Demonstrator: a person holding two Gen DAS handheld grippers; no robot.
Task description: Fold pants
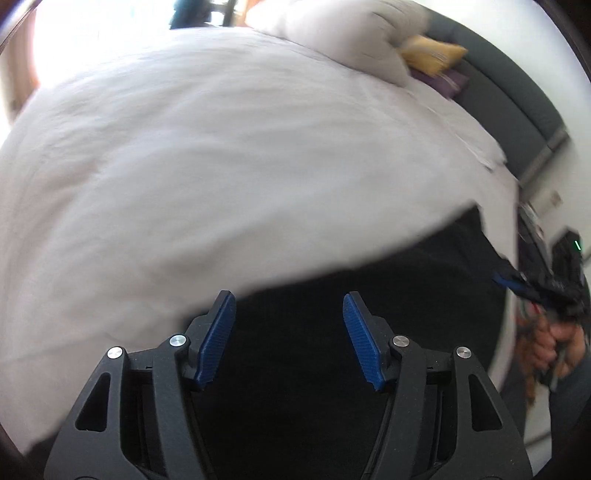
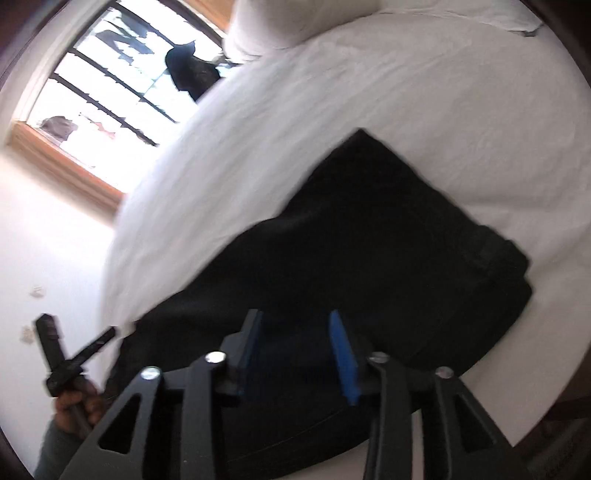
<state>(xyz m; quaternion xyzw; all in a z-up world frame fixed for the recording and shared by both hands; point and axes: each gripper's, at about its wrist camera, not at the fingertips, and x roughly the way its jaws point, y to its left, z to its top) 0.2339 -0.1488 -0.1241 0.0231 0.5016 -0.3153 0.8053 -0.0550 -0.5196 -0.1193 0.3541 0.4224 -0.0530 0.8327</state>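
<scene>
Black pants (image 2: 362,236) lie folded on the white bed (image 2: 406,85), waistband end toward the right. My right gripper (image 2: 295,314) hangs over their near edge with blue pads (image 2: 343,354) apart; the blurred gap shows only dark cloth beneath, nothing pinched. In the left wrist view the pants (image 1: 369,266) fill the lower middle. The left gripper (image 1: 290,295) stands open above them with nothing between its fingers. Each gripper appears in the other's view: the right gripper (image 1: 532,288) at the pants' far corner, the left gripper (image 2: 70,354) in a hand (image 2: 74,402) off the bed's edge.
White pillows (image 1: 332,33) lie at the head of the bed beside a yellow cushion (image 1: 432,55) and a purple item (image 1: 447,79). A grey headboard (image 1: 517,103) runs along the right. A barred window (image 2: 110,92) with a wooden frame stands beyond the bed.
</scene>
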